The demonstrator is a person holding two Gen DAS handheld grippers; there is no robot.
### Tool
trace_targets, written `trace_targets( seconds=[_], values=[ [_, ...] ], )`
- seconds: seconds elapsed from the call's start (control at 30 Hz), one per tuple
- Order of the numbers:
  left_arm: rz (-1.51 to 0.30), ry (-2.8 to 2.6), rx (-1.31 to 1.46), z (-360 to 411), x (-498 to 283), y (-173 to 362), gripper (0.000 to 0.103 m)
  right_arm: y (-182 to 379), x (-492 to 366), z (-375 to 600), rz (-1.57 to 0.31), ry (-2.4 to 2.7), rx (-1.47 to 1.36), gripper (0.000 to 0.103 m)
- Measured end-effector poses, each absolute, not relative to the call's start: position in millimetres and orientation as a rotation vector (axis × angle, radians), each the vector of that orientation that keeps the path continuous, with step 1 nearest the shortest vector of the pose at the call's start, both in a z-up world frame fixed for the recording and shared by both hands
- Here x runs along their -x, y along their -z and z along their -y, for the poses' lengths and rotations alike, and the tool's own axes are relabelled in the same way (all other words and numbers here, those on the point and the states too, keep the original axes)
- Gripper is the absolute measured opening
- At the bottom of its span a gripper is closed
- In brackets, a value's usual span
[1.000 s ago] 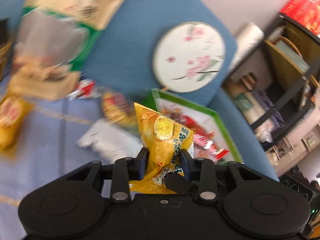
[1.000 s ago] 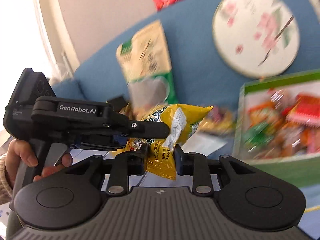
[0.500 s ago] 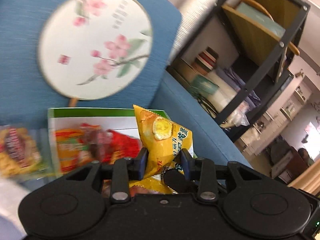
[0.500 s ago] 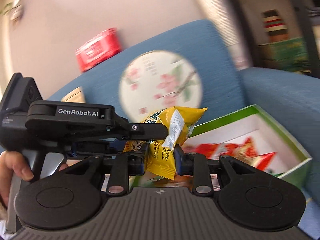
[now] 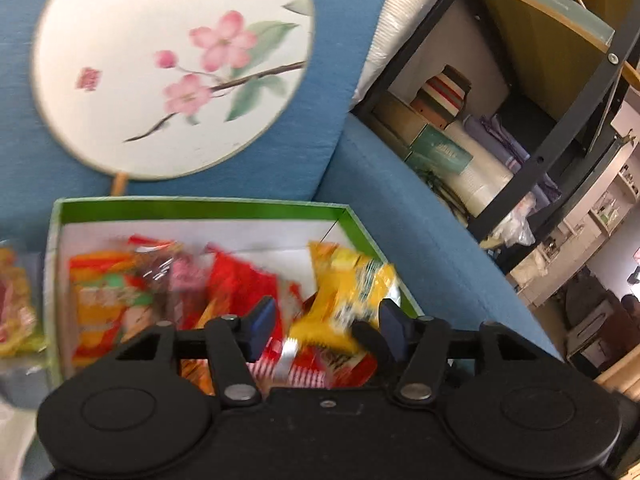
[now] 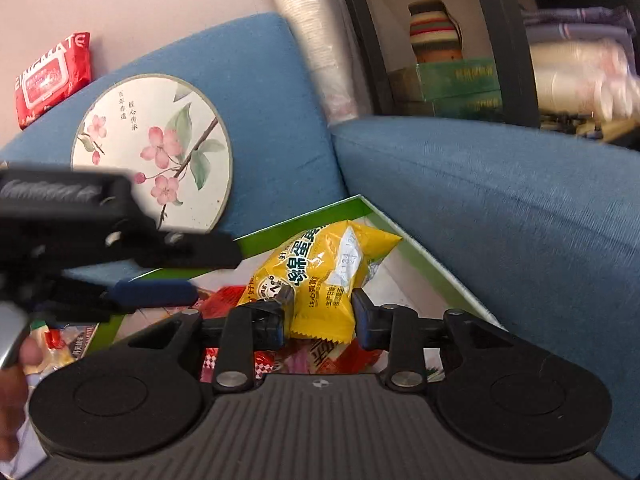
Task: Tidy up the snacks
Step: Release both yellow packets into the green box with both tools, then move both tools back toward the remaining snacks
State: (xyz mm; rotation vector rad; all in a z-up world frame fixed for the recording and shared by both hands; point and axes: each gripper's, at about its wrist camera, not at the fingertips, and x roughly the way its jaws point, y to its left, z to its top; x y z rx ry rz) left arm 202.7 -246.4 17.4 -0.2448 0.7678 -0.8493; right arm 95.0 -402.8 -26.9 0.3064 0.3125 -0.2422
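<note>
One yellow snack packet point(image 5: 352, 288) point(image 6: 324, 276) hangs over the green-rimmed box point(image 5: 200, 208) point(image 6: 420, 252), which holds several red and orange snack packs point(image 5: 140, 292). My left gripper point(image 5: 326, 320) point(image 6: 208, 276) is open and its jaws are opening further. The packet sits blurred between them, leaning to the right, and neither pad touches it. My right gripper point(image 6: 320, 320) has the packet's lower end between its pads. Its jaws are opening, and the pads still touch the packet's sides. A right fingertip point(image 5: 366, 336) shows beside the packet in the left wrist view.
The box lies on a blue sofa, in the corner by the armrest point(image 5: 420, 248) point(image 6: 500, 200). A round flowered fan point(image 5: 172, 68) point(image 6: 152, 156) leans on the backrest, with a red wipes pack point(image 6: 52, 80) above. A dark shelf rack point(image 5: 520, 120) stands right. Loose snacks point(image 5: 16, 312) lie left.
Both grippers carried the shared yellow packet to the right, over the box. The left jaws have sprung apart and let it go; the right jaws have widened around it.
</note>
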Motion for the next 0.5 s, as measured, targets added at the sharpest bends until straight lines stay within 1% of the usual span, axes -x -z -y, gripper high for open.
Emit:
trace_targets(
  seconds=[0.03, 0.07, 0.1, 0.13, 0.27, 0.43, 0.5],
  values=[
    [-0.757, 0.846, 0.238, 238.1, -198.8, -18.7, 0.069, 23.1, -91.8, 398.6, -0.293, 0.245, -0.287, 0.06],
    [-0.745, 0.839, 0.233, 227.5, -194.2, -20.2, 0.078, 19.7, -87.7, 393.6, -0.273, 0.253, -0.266, 0.064],
    [-0.729, 0.825, 0.234, 216.5, -188.9, -22.3, 0.095, 16.5, -83.4, 388.3, -0.255, 0.256, -0.245, 0.074],
    [-0.712, 0.805, 0.241, 206.3, -183.8, -24.2, 0.103, 13.7, -79.4, 382.6, -0.24, 0.247, -0.222, 0.08],
    [-0.637, 0.715, 0.269, 162.8, -161.2, -30.0, 0.103, 6.3, -67.8, 356.1, -0.207, 0.173, -0.13, 0.082],
    [-0.603, 0.617, 0.28, 99.1, -133.4, -27.1, 0.103, 1.3, -65.8, 319.6, -0.212, 0.004, -0.089, 0.093],
    [-0.61, 0.57, 0.262, 71.3, -126.3, -22.9, 0.103, 2.6, -66.5, 305.5, -0.236, -0.066, -0.08, 0.094]
  ],
)
